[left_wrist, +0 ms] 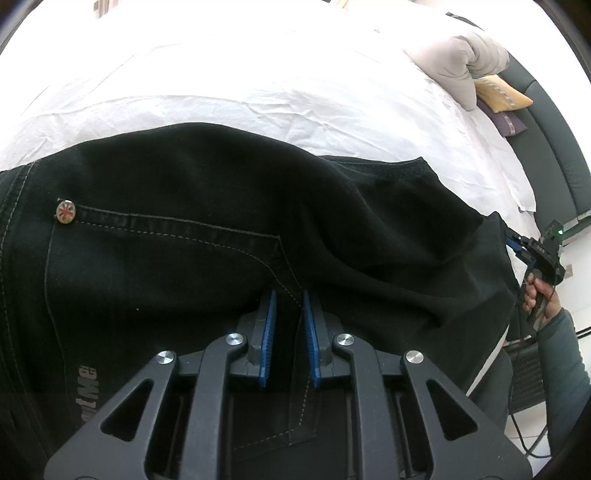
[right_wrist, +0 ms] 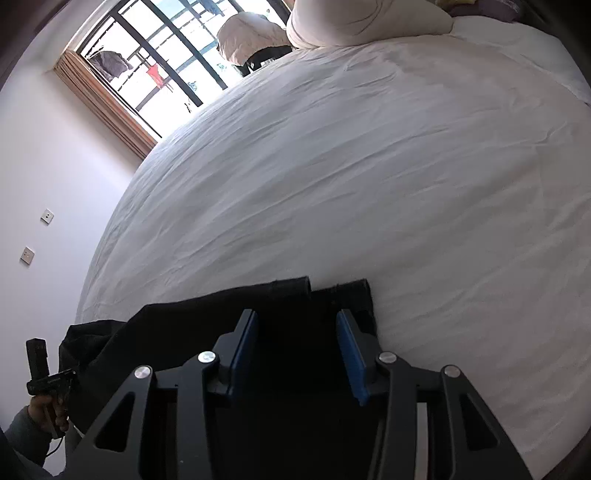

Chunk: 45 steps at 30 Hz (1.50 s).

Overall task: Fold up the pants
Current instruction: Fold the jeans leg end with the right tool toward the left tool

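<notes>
Black denim fills the near half of the left wrist view, where the pants [left_wrist: 229, 229] are spread on a white sheet [left_wrist: 258, 85]. The left gripper [left_wrist: 289, 325] is closed to a narrow gap on a stitched seam of the pants. A metal button [left_wrist: 66, 211] is seen at nine o'clock. The right gripper [left_wrist: 517, 242], held in a hand [left_wrist: 541, 295], is seen at three o'clock, at the edge of the pants.

In the right wrist view, the right gripper [right_wrist: 297, 354] is held with its blue pads [right_wrist: 349, 354] apart over the leg ends [right_wrist: 332, 295]. A pillow [right_wrist: 365, 22] lies at twelve o'clock and a window [right_wrist: 155, 62] at eleven.
</notes>
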Each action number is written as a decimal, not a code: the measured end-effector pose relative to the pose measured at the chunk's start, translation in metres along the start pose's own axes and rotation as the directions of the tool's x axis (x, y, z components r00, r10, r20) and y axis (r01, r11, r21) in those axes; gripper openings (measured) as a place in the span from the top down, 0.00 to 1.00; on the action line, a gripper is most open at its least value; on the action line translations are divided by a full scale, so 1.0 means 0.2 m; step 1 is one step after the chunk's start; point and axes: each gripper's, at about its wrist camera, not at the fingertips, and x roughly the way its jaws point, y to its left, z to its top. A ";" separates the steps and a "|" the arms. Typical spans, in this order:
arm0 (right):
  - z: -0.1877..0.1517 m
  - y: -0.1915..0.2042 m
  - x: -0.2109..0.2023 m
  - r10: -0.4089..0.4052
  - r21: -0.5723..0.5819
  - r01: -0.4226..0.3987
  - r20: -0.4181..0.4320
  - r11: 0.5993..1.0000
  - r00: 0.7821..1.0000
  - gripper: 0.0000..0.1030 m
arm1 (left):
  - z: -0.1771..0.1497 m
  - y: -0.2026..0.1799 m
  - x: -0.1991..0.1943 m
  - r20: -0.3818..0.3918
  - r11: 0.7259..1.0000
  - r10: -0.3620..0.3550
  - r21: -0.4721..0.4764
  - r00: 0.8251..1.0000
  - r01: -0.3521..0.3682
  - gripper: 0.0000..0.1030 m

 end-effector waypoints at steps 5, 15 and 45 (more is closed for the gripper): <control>0.02 0.00 0.04 0.025 -0.056 -0.029 -0.073 0.998 0.997 0.58 | -0.01 0.00 0.00 0.008 1.000 -0.005 0.000 1.000 0.005 0.86; 0.00 0.13 0.01 -0.077 -0.162 0.071 -0.033 0.984 0.996 0.90 | 0.01 -0.01 0.00 -0.007 1.000 0.009 0.002 1.000 -0.009 0.86; -0.25 0.19 -0.59 -0.110 0.005 0.110 0.163 0.994 0.980 0.35 | 0.14 -0.17 0.08 0.073 0.998 0.008 0.057 0.997 -0.013 0.85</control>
